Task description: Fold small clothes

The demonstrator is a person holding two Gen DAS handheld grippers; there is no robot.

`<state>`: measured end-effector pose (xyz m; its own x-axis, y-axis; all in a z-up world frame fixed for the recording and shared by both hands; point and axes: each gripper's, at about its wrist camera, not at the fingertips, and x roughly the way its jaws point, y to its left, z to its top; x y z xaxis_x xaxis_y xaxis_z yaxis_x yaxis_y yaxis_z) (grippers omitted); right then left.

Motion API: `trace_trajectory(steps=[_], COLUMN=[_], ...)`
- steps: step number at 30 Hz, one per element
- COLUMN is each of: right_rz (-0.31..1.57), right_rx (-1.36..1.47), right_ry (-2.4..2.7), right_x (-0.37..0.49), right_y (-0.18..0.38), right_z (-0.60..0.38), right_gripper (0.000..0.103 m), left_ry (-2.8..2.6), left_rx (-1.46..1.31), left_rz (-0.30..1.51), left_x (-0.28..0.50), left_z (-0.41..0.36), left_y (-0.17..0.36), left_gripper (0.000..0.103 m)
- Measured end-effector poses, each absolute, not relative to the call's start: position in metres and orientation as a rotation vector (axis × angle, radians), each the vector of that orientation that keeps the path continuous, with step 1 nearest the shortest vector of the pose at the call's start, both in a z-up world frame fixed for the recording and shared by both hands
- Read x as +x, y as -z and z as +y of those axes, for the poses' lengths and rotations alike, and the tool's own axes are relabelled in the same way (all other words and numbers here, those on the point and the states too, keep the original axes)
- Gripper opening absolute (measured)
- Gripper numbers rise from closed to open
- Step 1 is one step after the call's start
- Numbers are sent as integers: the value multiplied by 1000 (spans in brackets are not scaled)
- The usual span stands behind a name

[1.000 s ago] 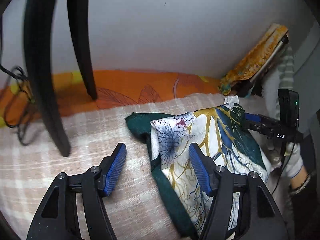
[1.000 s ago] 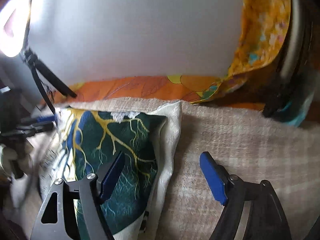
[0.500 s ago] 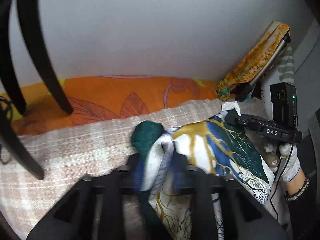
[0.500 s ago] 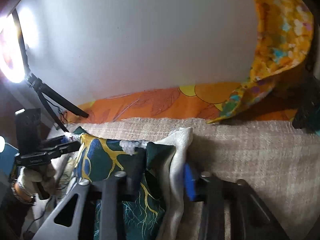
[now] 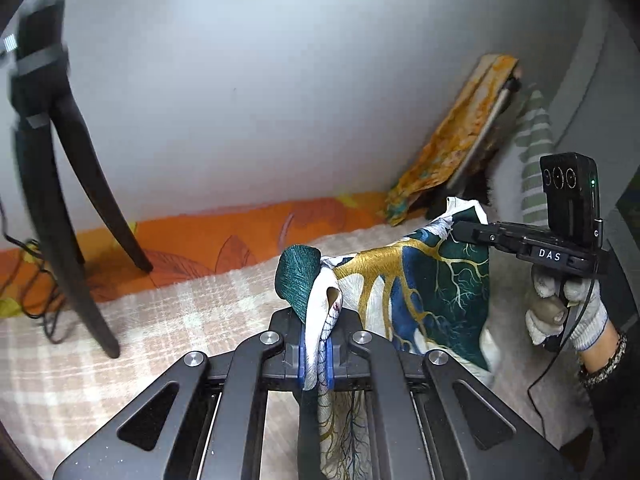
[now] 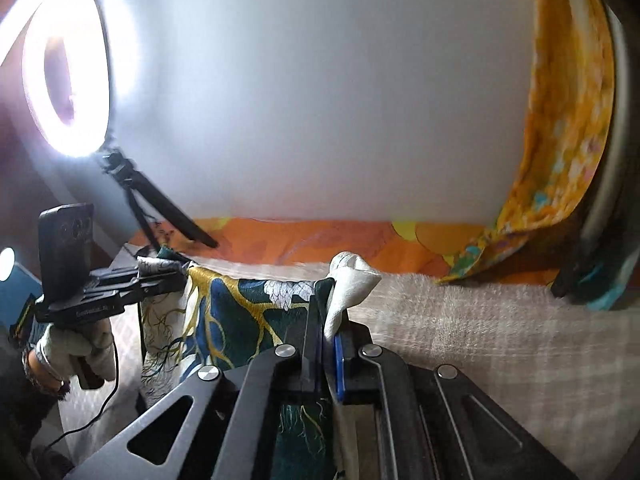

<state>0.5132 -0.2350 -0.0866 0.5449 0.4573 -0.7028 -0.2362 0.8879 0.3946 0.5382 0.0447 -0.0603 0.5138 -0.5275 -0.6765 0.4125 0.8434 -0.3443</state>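
Two grippers [image 5: 315,356] [image 6: 328,354], one cloth [image 5: 432,280]

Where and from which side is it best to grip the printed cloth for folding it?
Probably at its two upper corners, from the near side: the left gripper and right gripper already pinch these, so the printed cloth hangs spread between them above the checked blanket.

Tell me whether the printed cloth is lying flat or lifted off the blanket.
Lifted. The printed cloth hangs stretched between the left tool and the right tool, each pinching an upper corner, above the checked blanket.
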Motion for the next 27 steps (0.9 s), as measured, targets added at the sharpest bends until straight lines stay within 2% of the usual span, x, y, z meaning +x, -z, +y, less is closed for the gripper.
trace_trajectory(steps=[7,14,20,27], right_rz=[829,788,757,763], right_rx=[221,151,53,-33], right_ry=[-429,-431,-427,-409], right_x=[458,380,299,216], right_y=[33,8,8,35], right_z=[-232,-227,-213,-198], right_gripper=[2,2,2,2], left_ry=[602,642,676,717], left_rx=[-111,-31,76,171], left_rz=[794,749,714,724], left_x=[485,416,339,261], left_z=[51,40,25,8], left_y=[19,0,-2,23], left_gripper=[5,5,5,5])
